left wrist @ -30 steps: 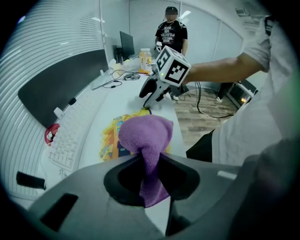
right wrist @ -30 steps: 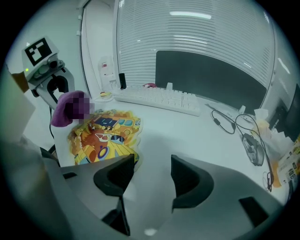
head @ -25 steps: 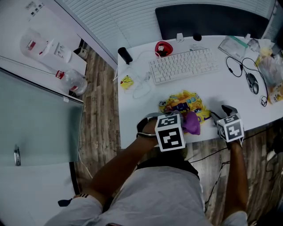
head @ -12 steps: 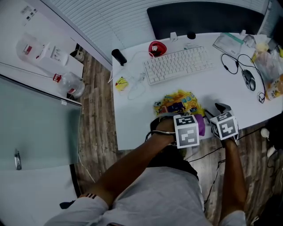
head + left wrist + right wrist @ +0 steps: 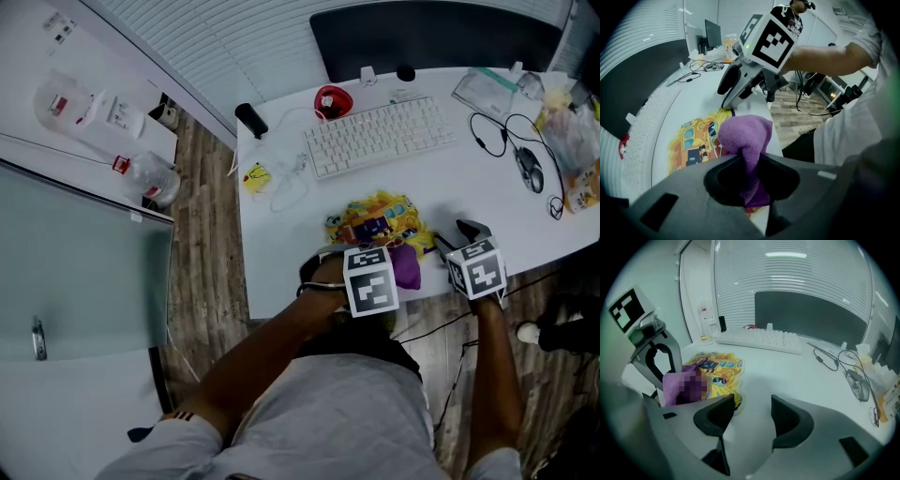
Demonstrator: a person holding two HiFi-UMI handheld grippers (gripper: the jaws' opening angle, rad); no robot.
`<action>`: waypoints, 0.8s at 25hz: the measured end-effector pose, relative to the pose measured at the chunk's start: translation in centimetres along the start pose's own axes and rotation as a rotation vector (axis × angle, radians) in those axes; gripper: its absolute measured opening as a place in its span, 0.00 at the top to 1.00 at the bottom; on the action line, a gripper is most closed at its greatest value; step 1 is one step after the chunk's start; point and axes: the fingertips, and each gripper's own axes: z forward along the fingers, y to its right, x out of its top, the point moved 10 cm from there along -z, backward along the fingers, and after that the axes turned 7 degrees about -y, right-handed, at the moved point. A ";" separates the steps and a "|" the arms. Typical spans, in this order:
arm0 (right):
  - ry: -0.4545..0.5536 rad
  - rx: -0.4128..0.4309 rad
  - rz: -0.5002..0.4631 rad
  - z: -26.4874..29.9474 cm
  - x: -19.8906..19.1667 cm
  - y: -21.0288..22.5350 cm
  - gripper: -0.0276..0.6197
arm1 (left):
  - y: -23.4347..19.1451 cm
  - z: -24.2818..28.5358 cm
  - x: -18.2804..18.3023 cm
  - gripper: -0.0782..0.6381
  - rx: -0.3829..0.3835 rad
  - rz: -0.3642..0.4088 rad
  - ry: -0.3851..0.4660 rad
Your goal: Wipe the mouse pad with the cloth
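Our left gripper (image 5: 751, 176) has its jaws clamped on a purple cloth (image 5: 745, 136), which bunches up at the 5 o'clock edge of the yellow cartoon mouse pad (image 5: 380, 220), near the front of the white desk (image 5: 281, 253). Our right gripper (image 5: 749, 420) is just beside the cloth at 3 o'clock, jaws apart with nothing between them. A white keyboard (image 5: 380, 138) lies at the pad's 12 o'clock.
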 end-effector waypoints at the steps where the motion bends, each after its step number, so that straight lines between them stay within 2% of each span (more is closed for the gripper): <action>1: 0.001 0.001 0.000 0.0 0.0 0.0 0.62 | 0.0 -0.1 -0.6 0.78 0.002 -0.007 -0.002; 14: 0.004 0.010 -0.003 0.0 -0.1 0.1 0.62 | 0.0 -1.2 -9.7 0.78 0.015 -0.159 -0.023; 20: 0.006 0.015 0.006 0.0 -0.1 0.2 0.62 | -0.4 -2.3 -12.1 0.78 0.054 -0.200 -0.025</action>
